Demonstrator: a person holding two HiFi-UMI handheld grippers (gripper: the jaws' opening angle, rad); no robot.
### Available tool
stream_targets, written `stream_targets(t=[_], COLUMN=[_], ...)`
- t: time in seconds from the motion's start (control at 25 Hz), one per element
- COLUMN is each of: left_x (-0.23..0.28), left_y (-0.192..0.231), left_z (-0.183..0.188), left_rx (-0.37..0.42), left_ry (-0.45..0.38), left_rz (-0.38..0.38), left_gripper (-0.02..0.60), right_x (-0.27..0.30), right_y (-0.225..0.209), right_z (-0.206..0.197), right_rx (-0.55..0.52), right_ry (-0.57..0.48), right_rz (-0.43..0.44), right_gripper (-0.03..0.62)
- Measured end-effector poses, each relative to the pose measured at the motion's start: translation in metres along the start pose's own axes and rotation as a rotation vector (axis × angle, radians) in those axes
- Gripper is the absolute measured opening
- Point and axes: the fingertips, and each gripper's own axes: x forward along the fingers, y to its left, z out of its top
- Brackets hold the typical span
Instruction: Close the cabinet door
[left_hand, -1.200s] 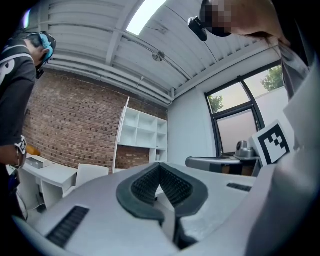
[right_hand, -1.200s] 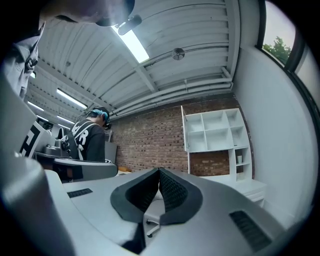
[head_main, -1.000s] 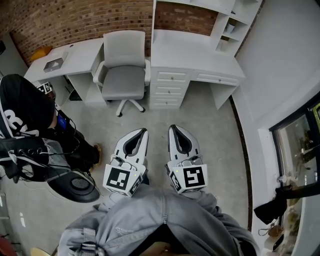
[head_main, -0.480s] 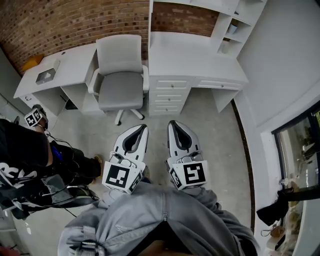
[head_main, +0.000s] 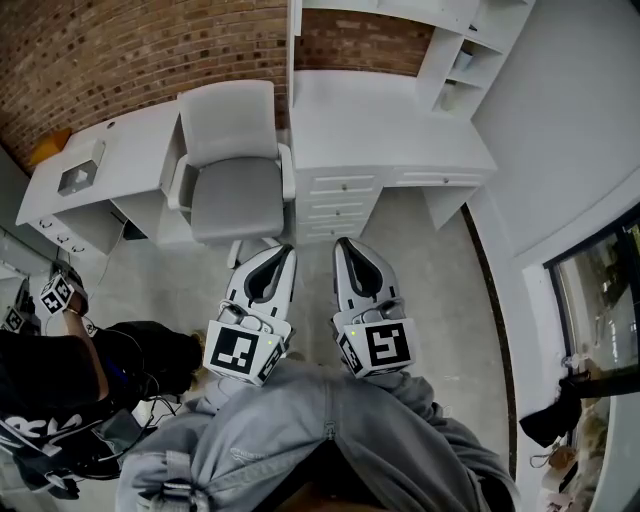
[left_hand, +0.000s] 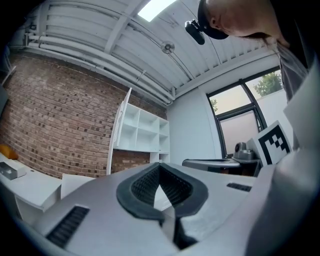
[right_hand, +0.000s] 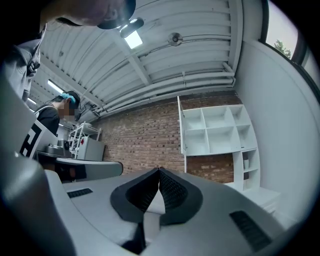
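The left gripper and right gripper are both pressed together on nothing, side by side and well short of the desk. Above the desk, the cabinet has its door swung out edge-on, so the closing looks not yet begun. Its square compartments show bare, and a small pale thing sits on the narrow side shelf.

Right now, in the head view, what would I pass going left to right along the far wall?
white desk → grey office chair → stack of white drawers → open side shelves → dark-framed window
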Motion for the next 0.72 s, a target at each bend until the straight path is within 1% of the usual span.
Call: stream_targets(t=[0.24, 0.48, 0.56, 0.72], left_x=[0.017, 0.018, 0.017, 0.025], left_y=[0.016, 0.006, 0.009, 0.029], left_z=[-0.002, -0.031, -0.03, -0.019], left_rx=[-0.007, -0.01, -0.015, -0.032], left_ry=[0.007, 0.012, 0.015, 0.021], left_rz=[-0.031, -0.053, -0.053, -0.05], left_gripper=[0.003, 0.003, 0.003, 0.003], right_x=[0.018, 0.008, 0.011, 0.034], right_y=[-0.006, -0.011, -0.008, -0.005], right_z=[-0.007, -0.034, -0.034, -0.026], right_rx=[0.008, 0.024, 0.028, 0.035], right_ry=[0.014, 0.021, 0.027, 0.043], right_rz=[-0.036, -0.041, -0.041, -0.035], right_gripper=[0.026, 0.026, 0.026, 0.026])
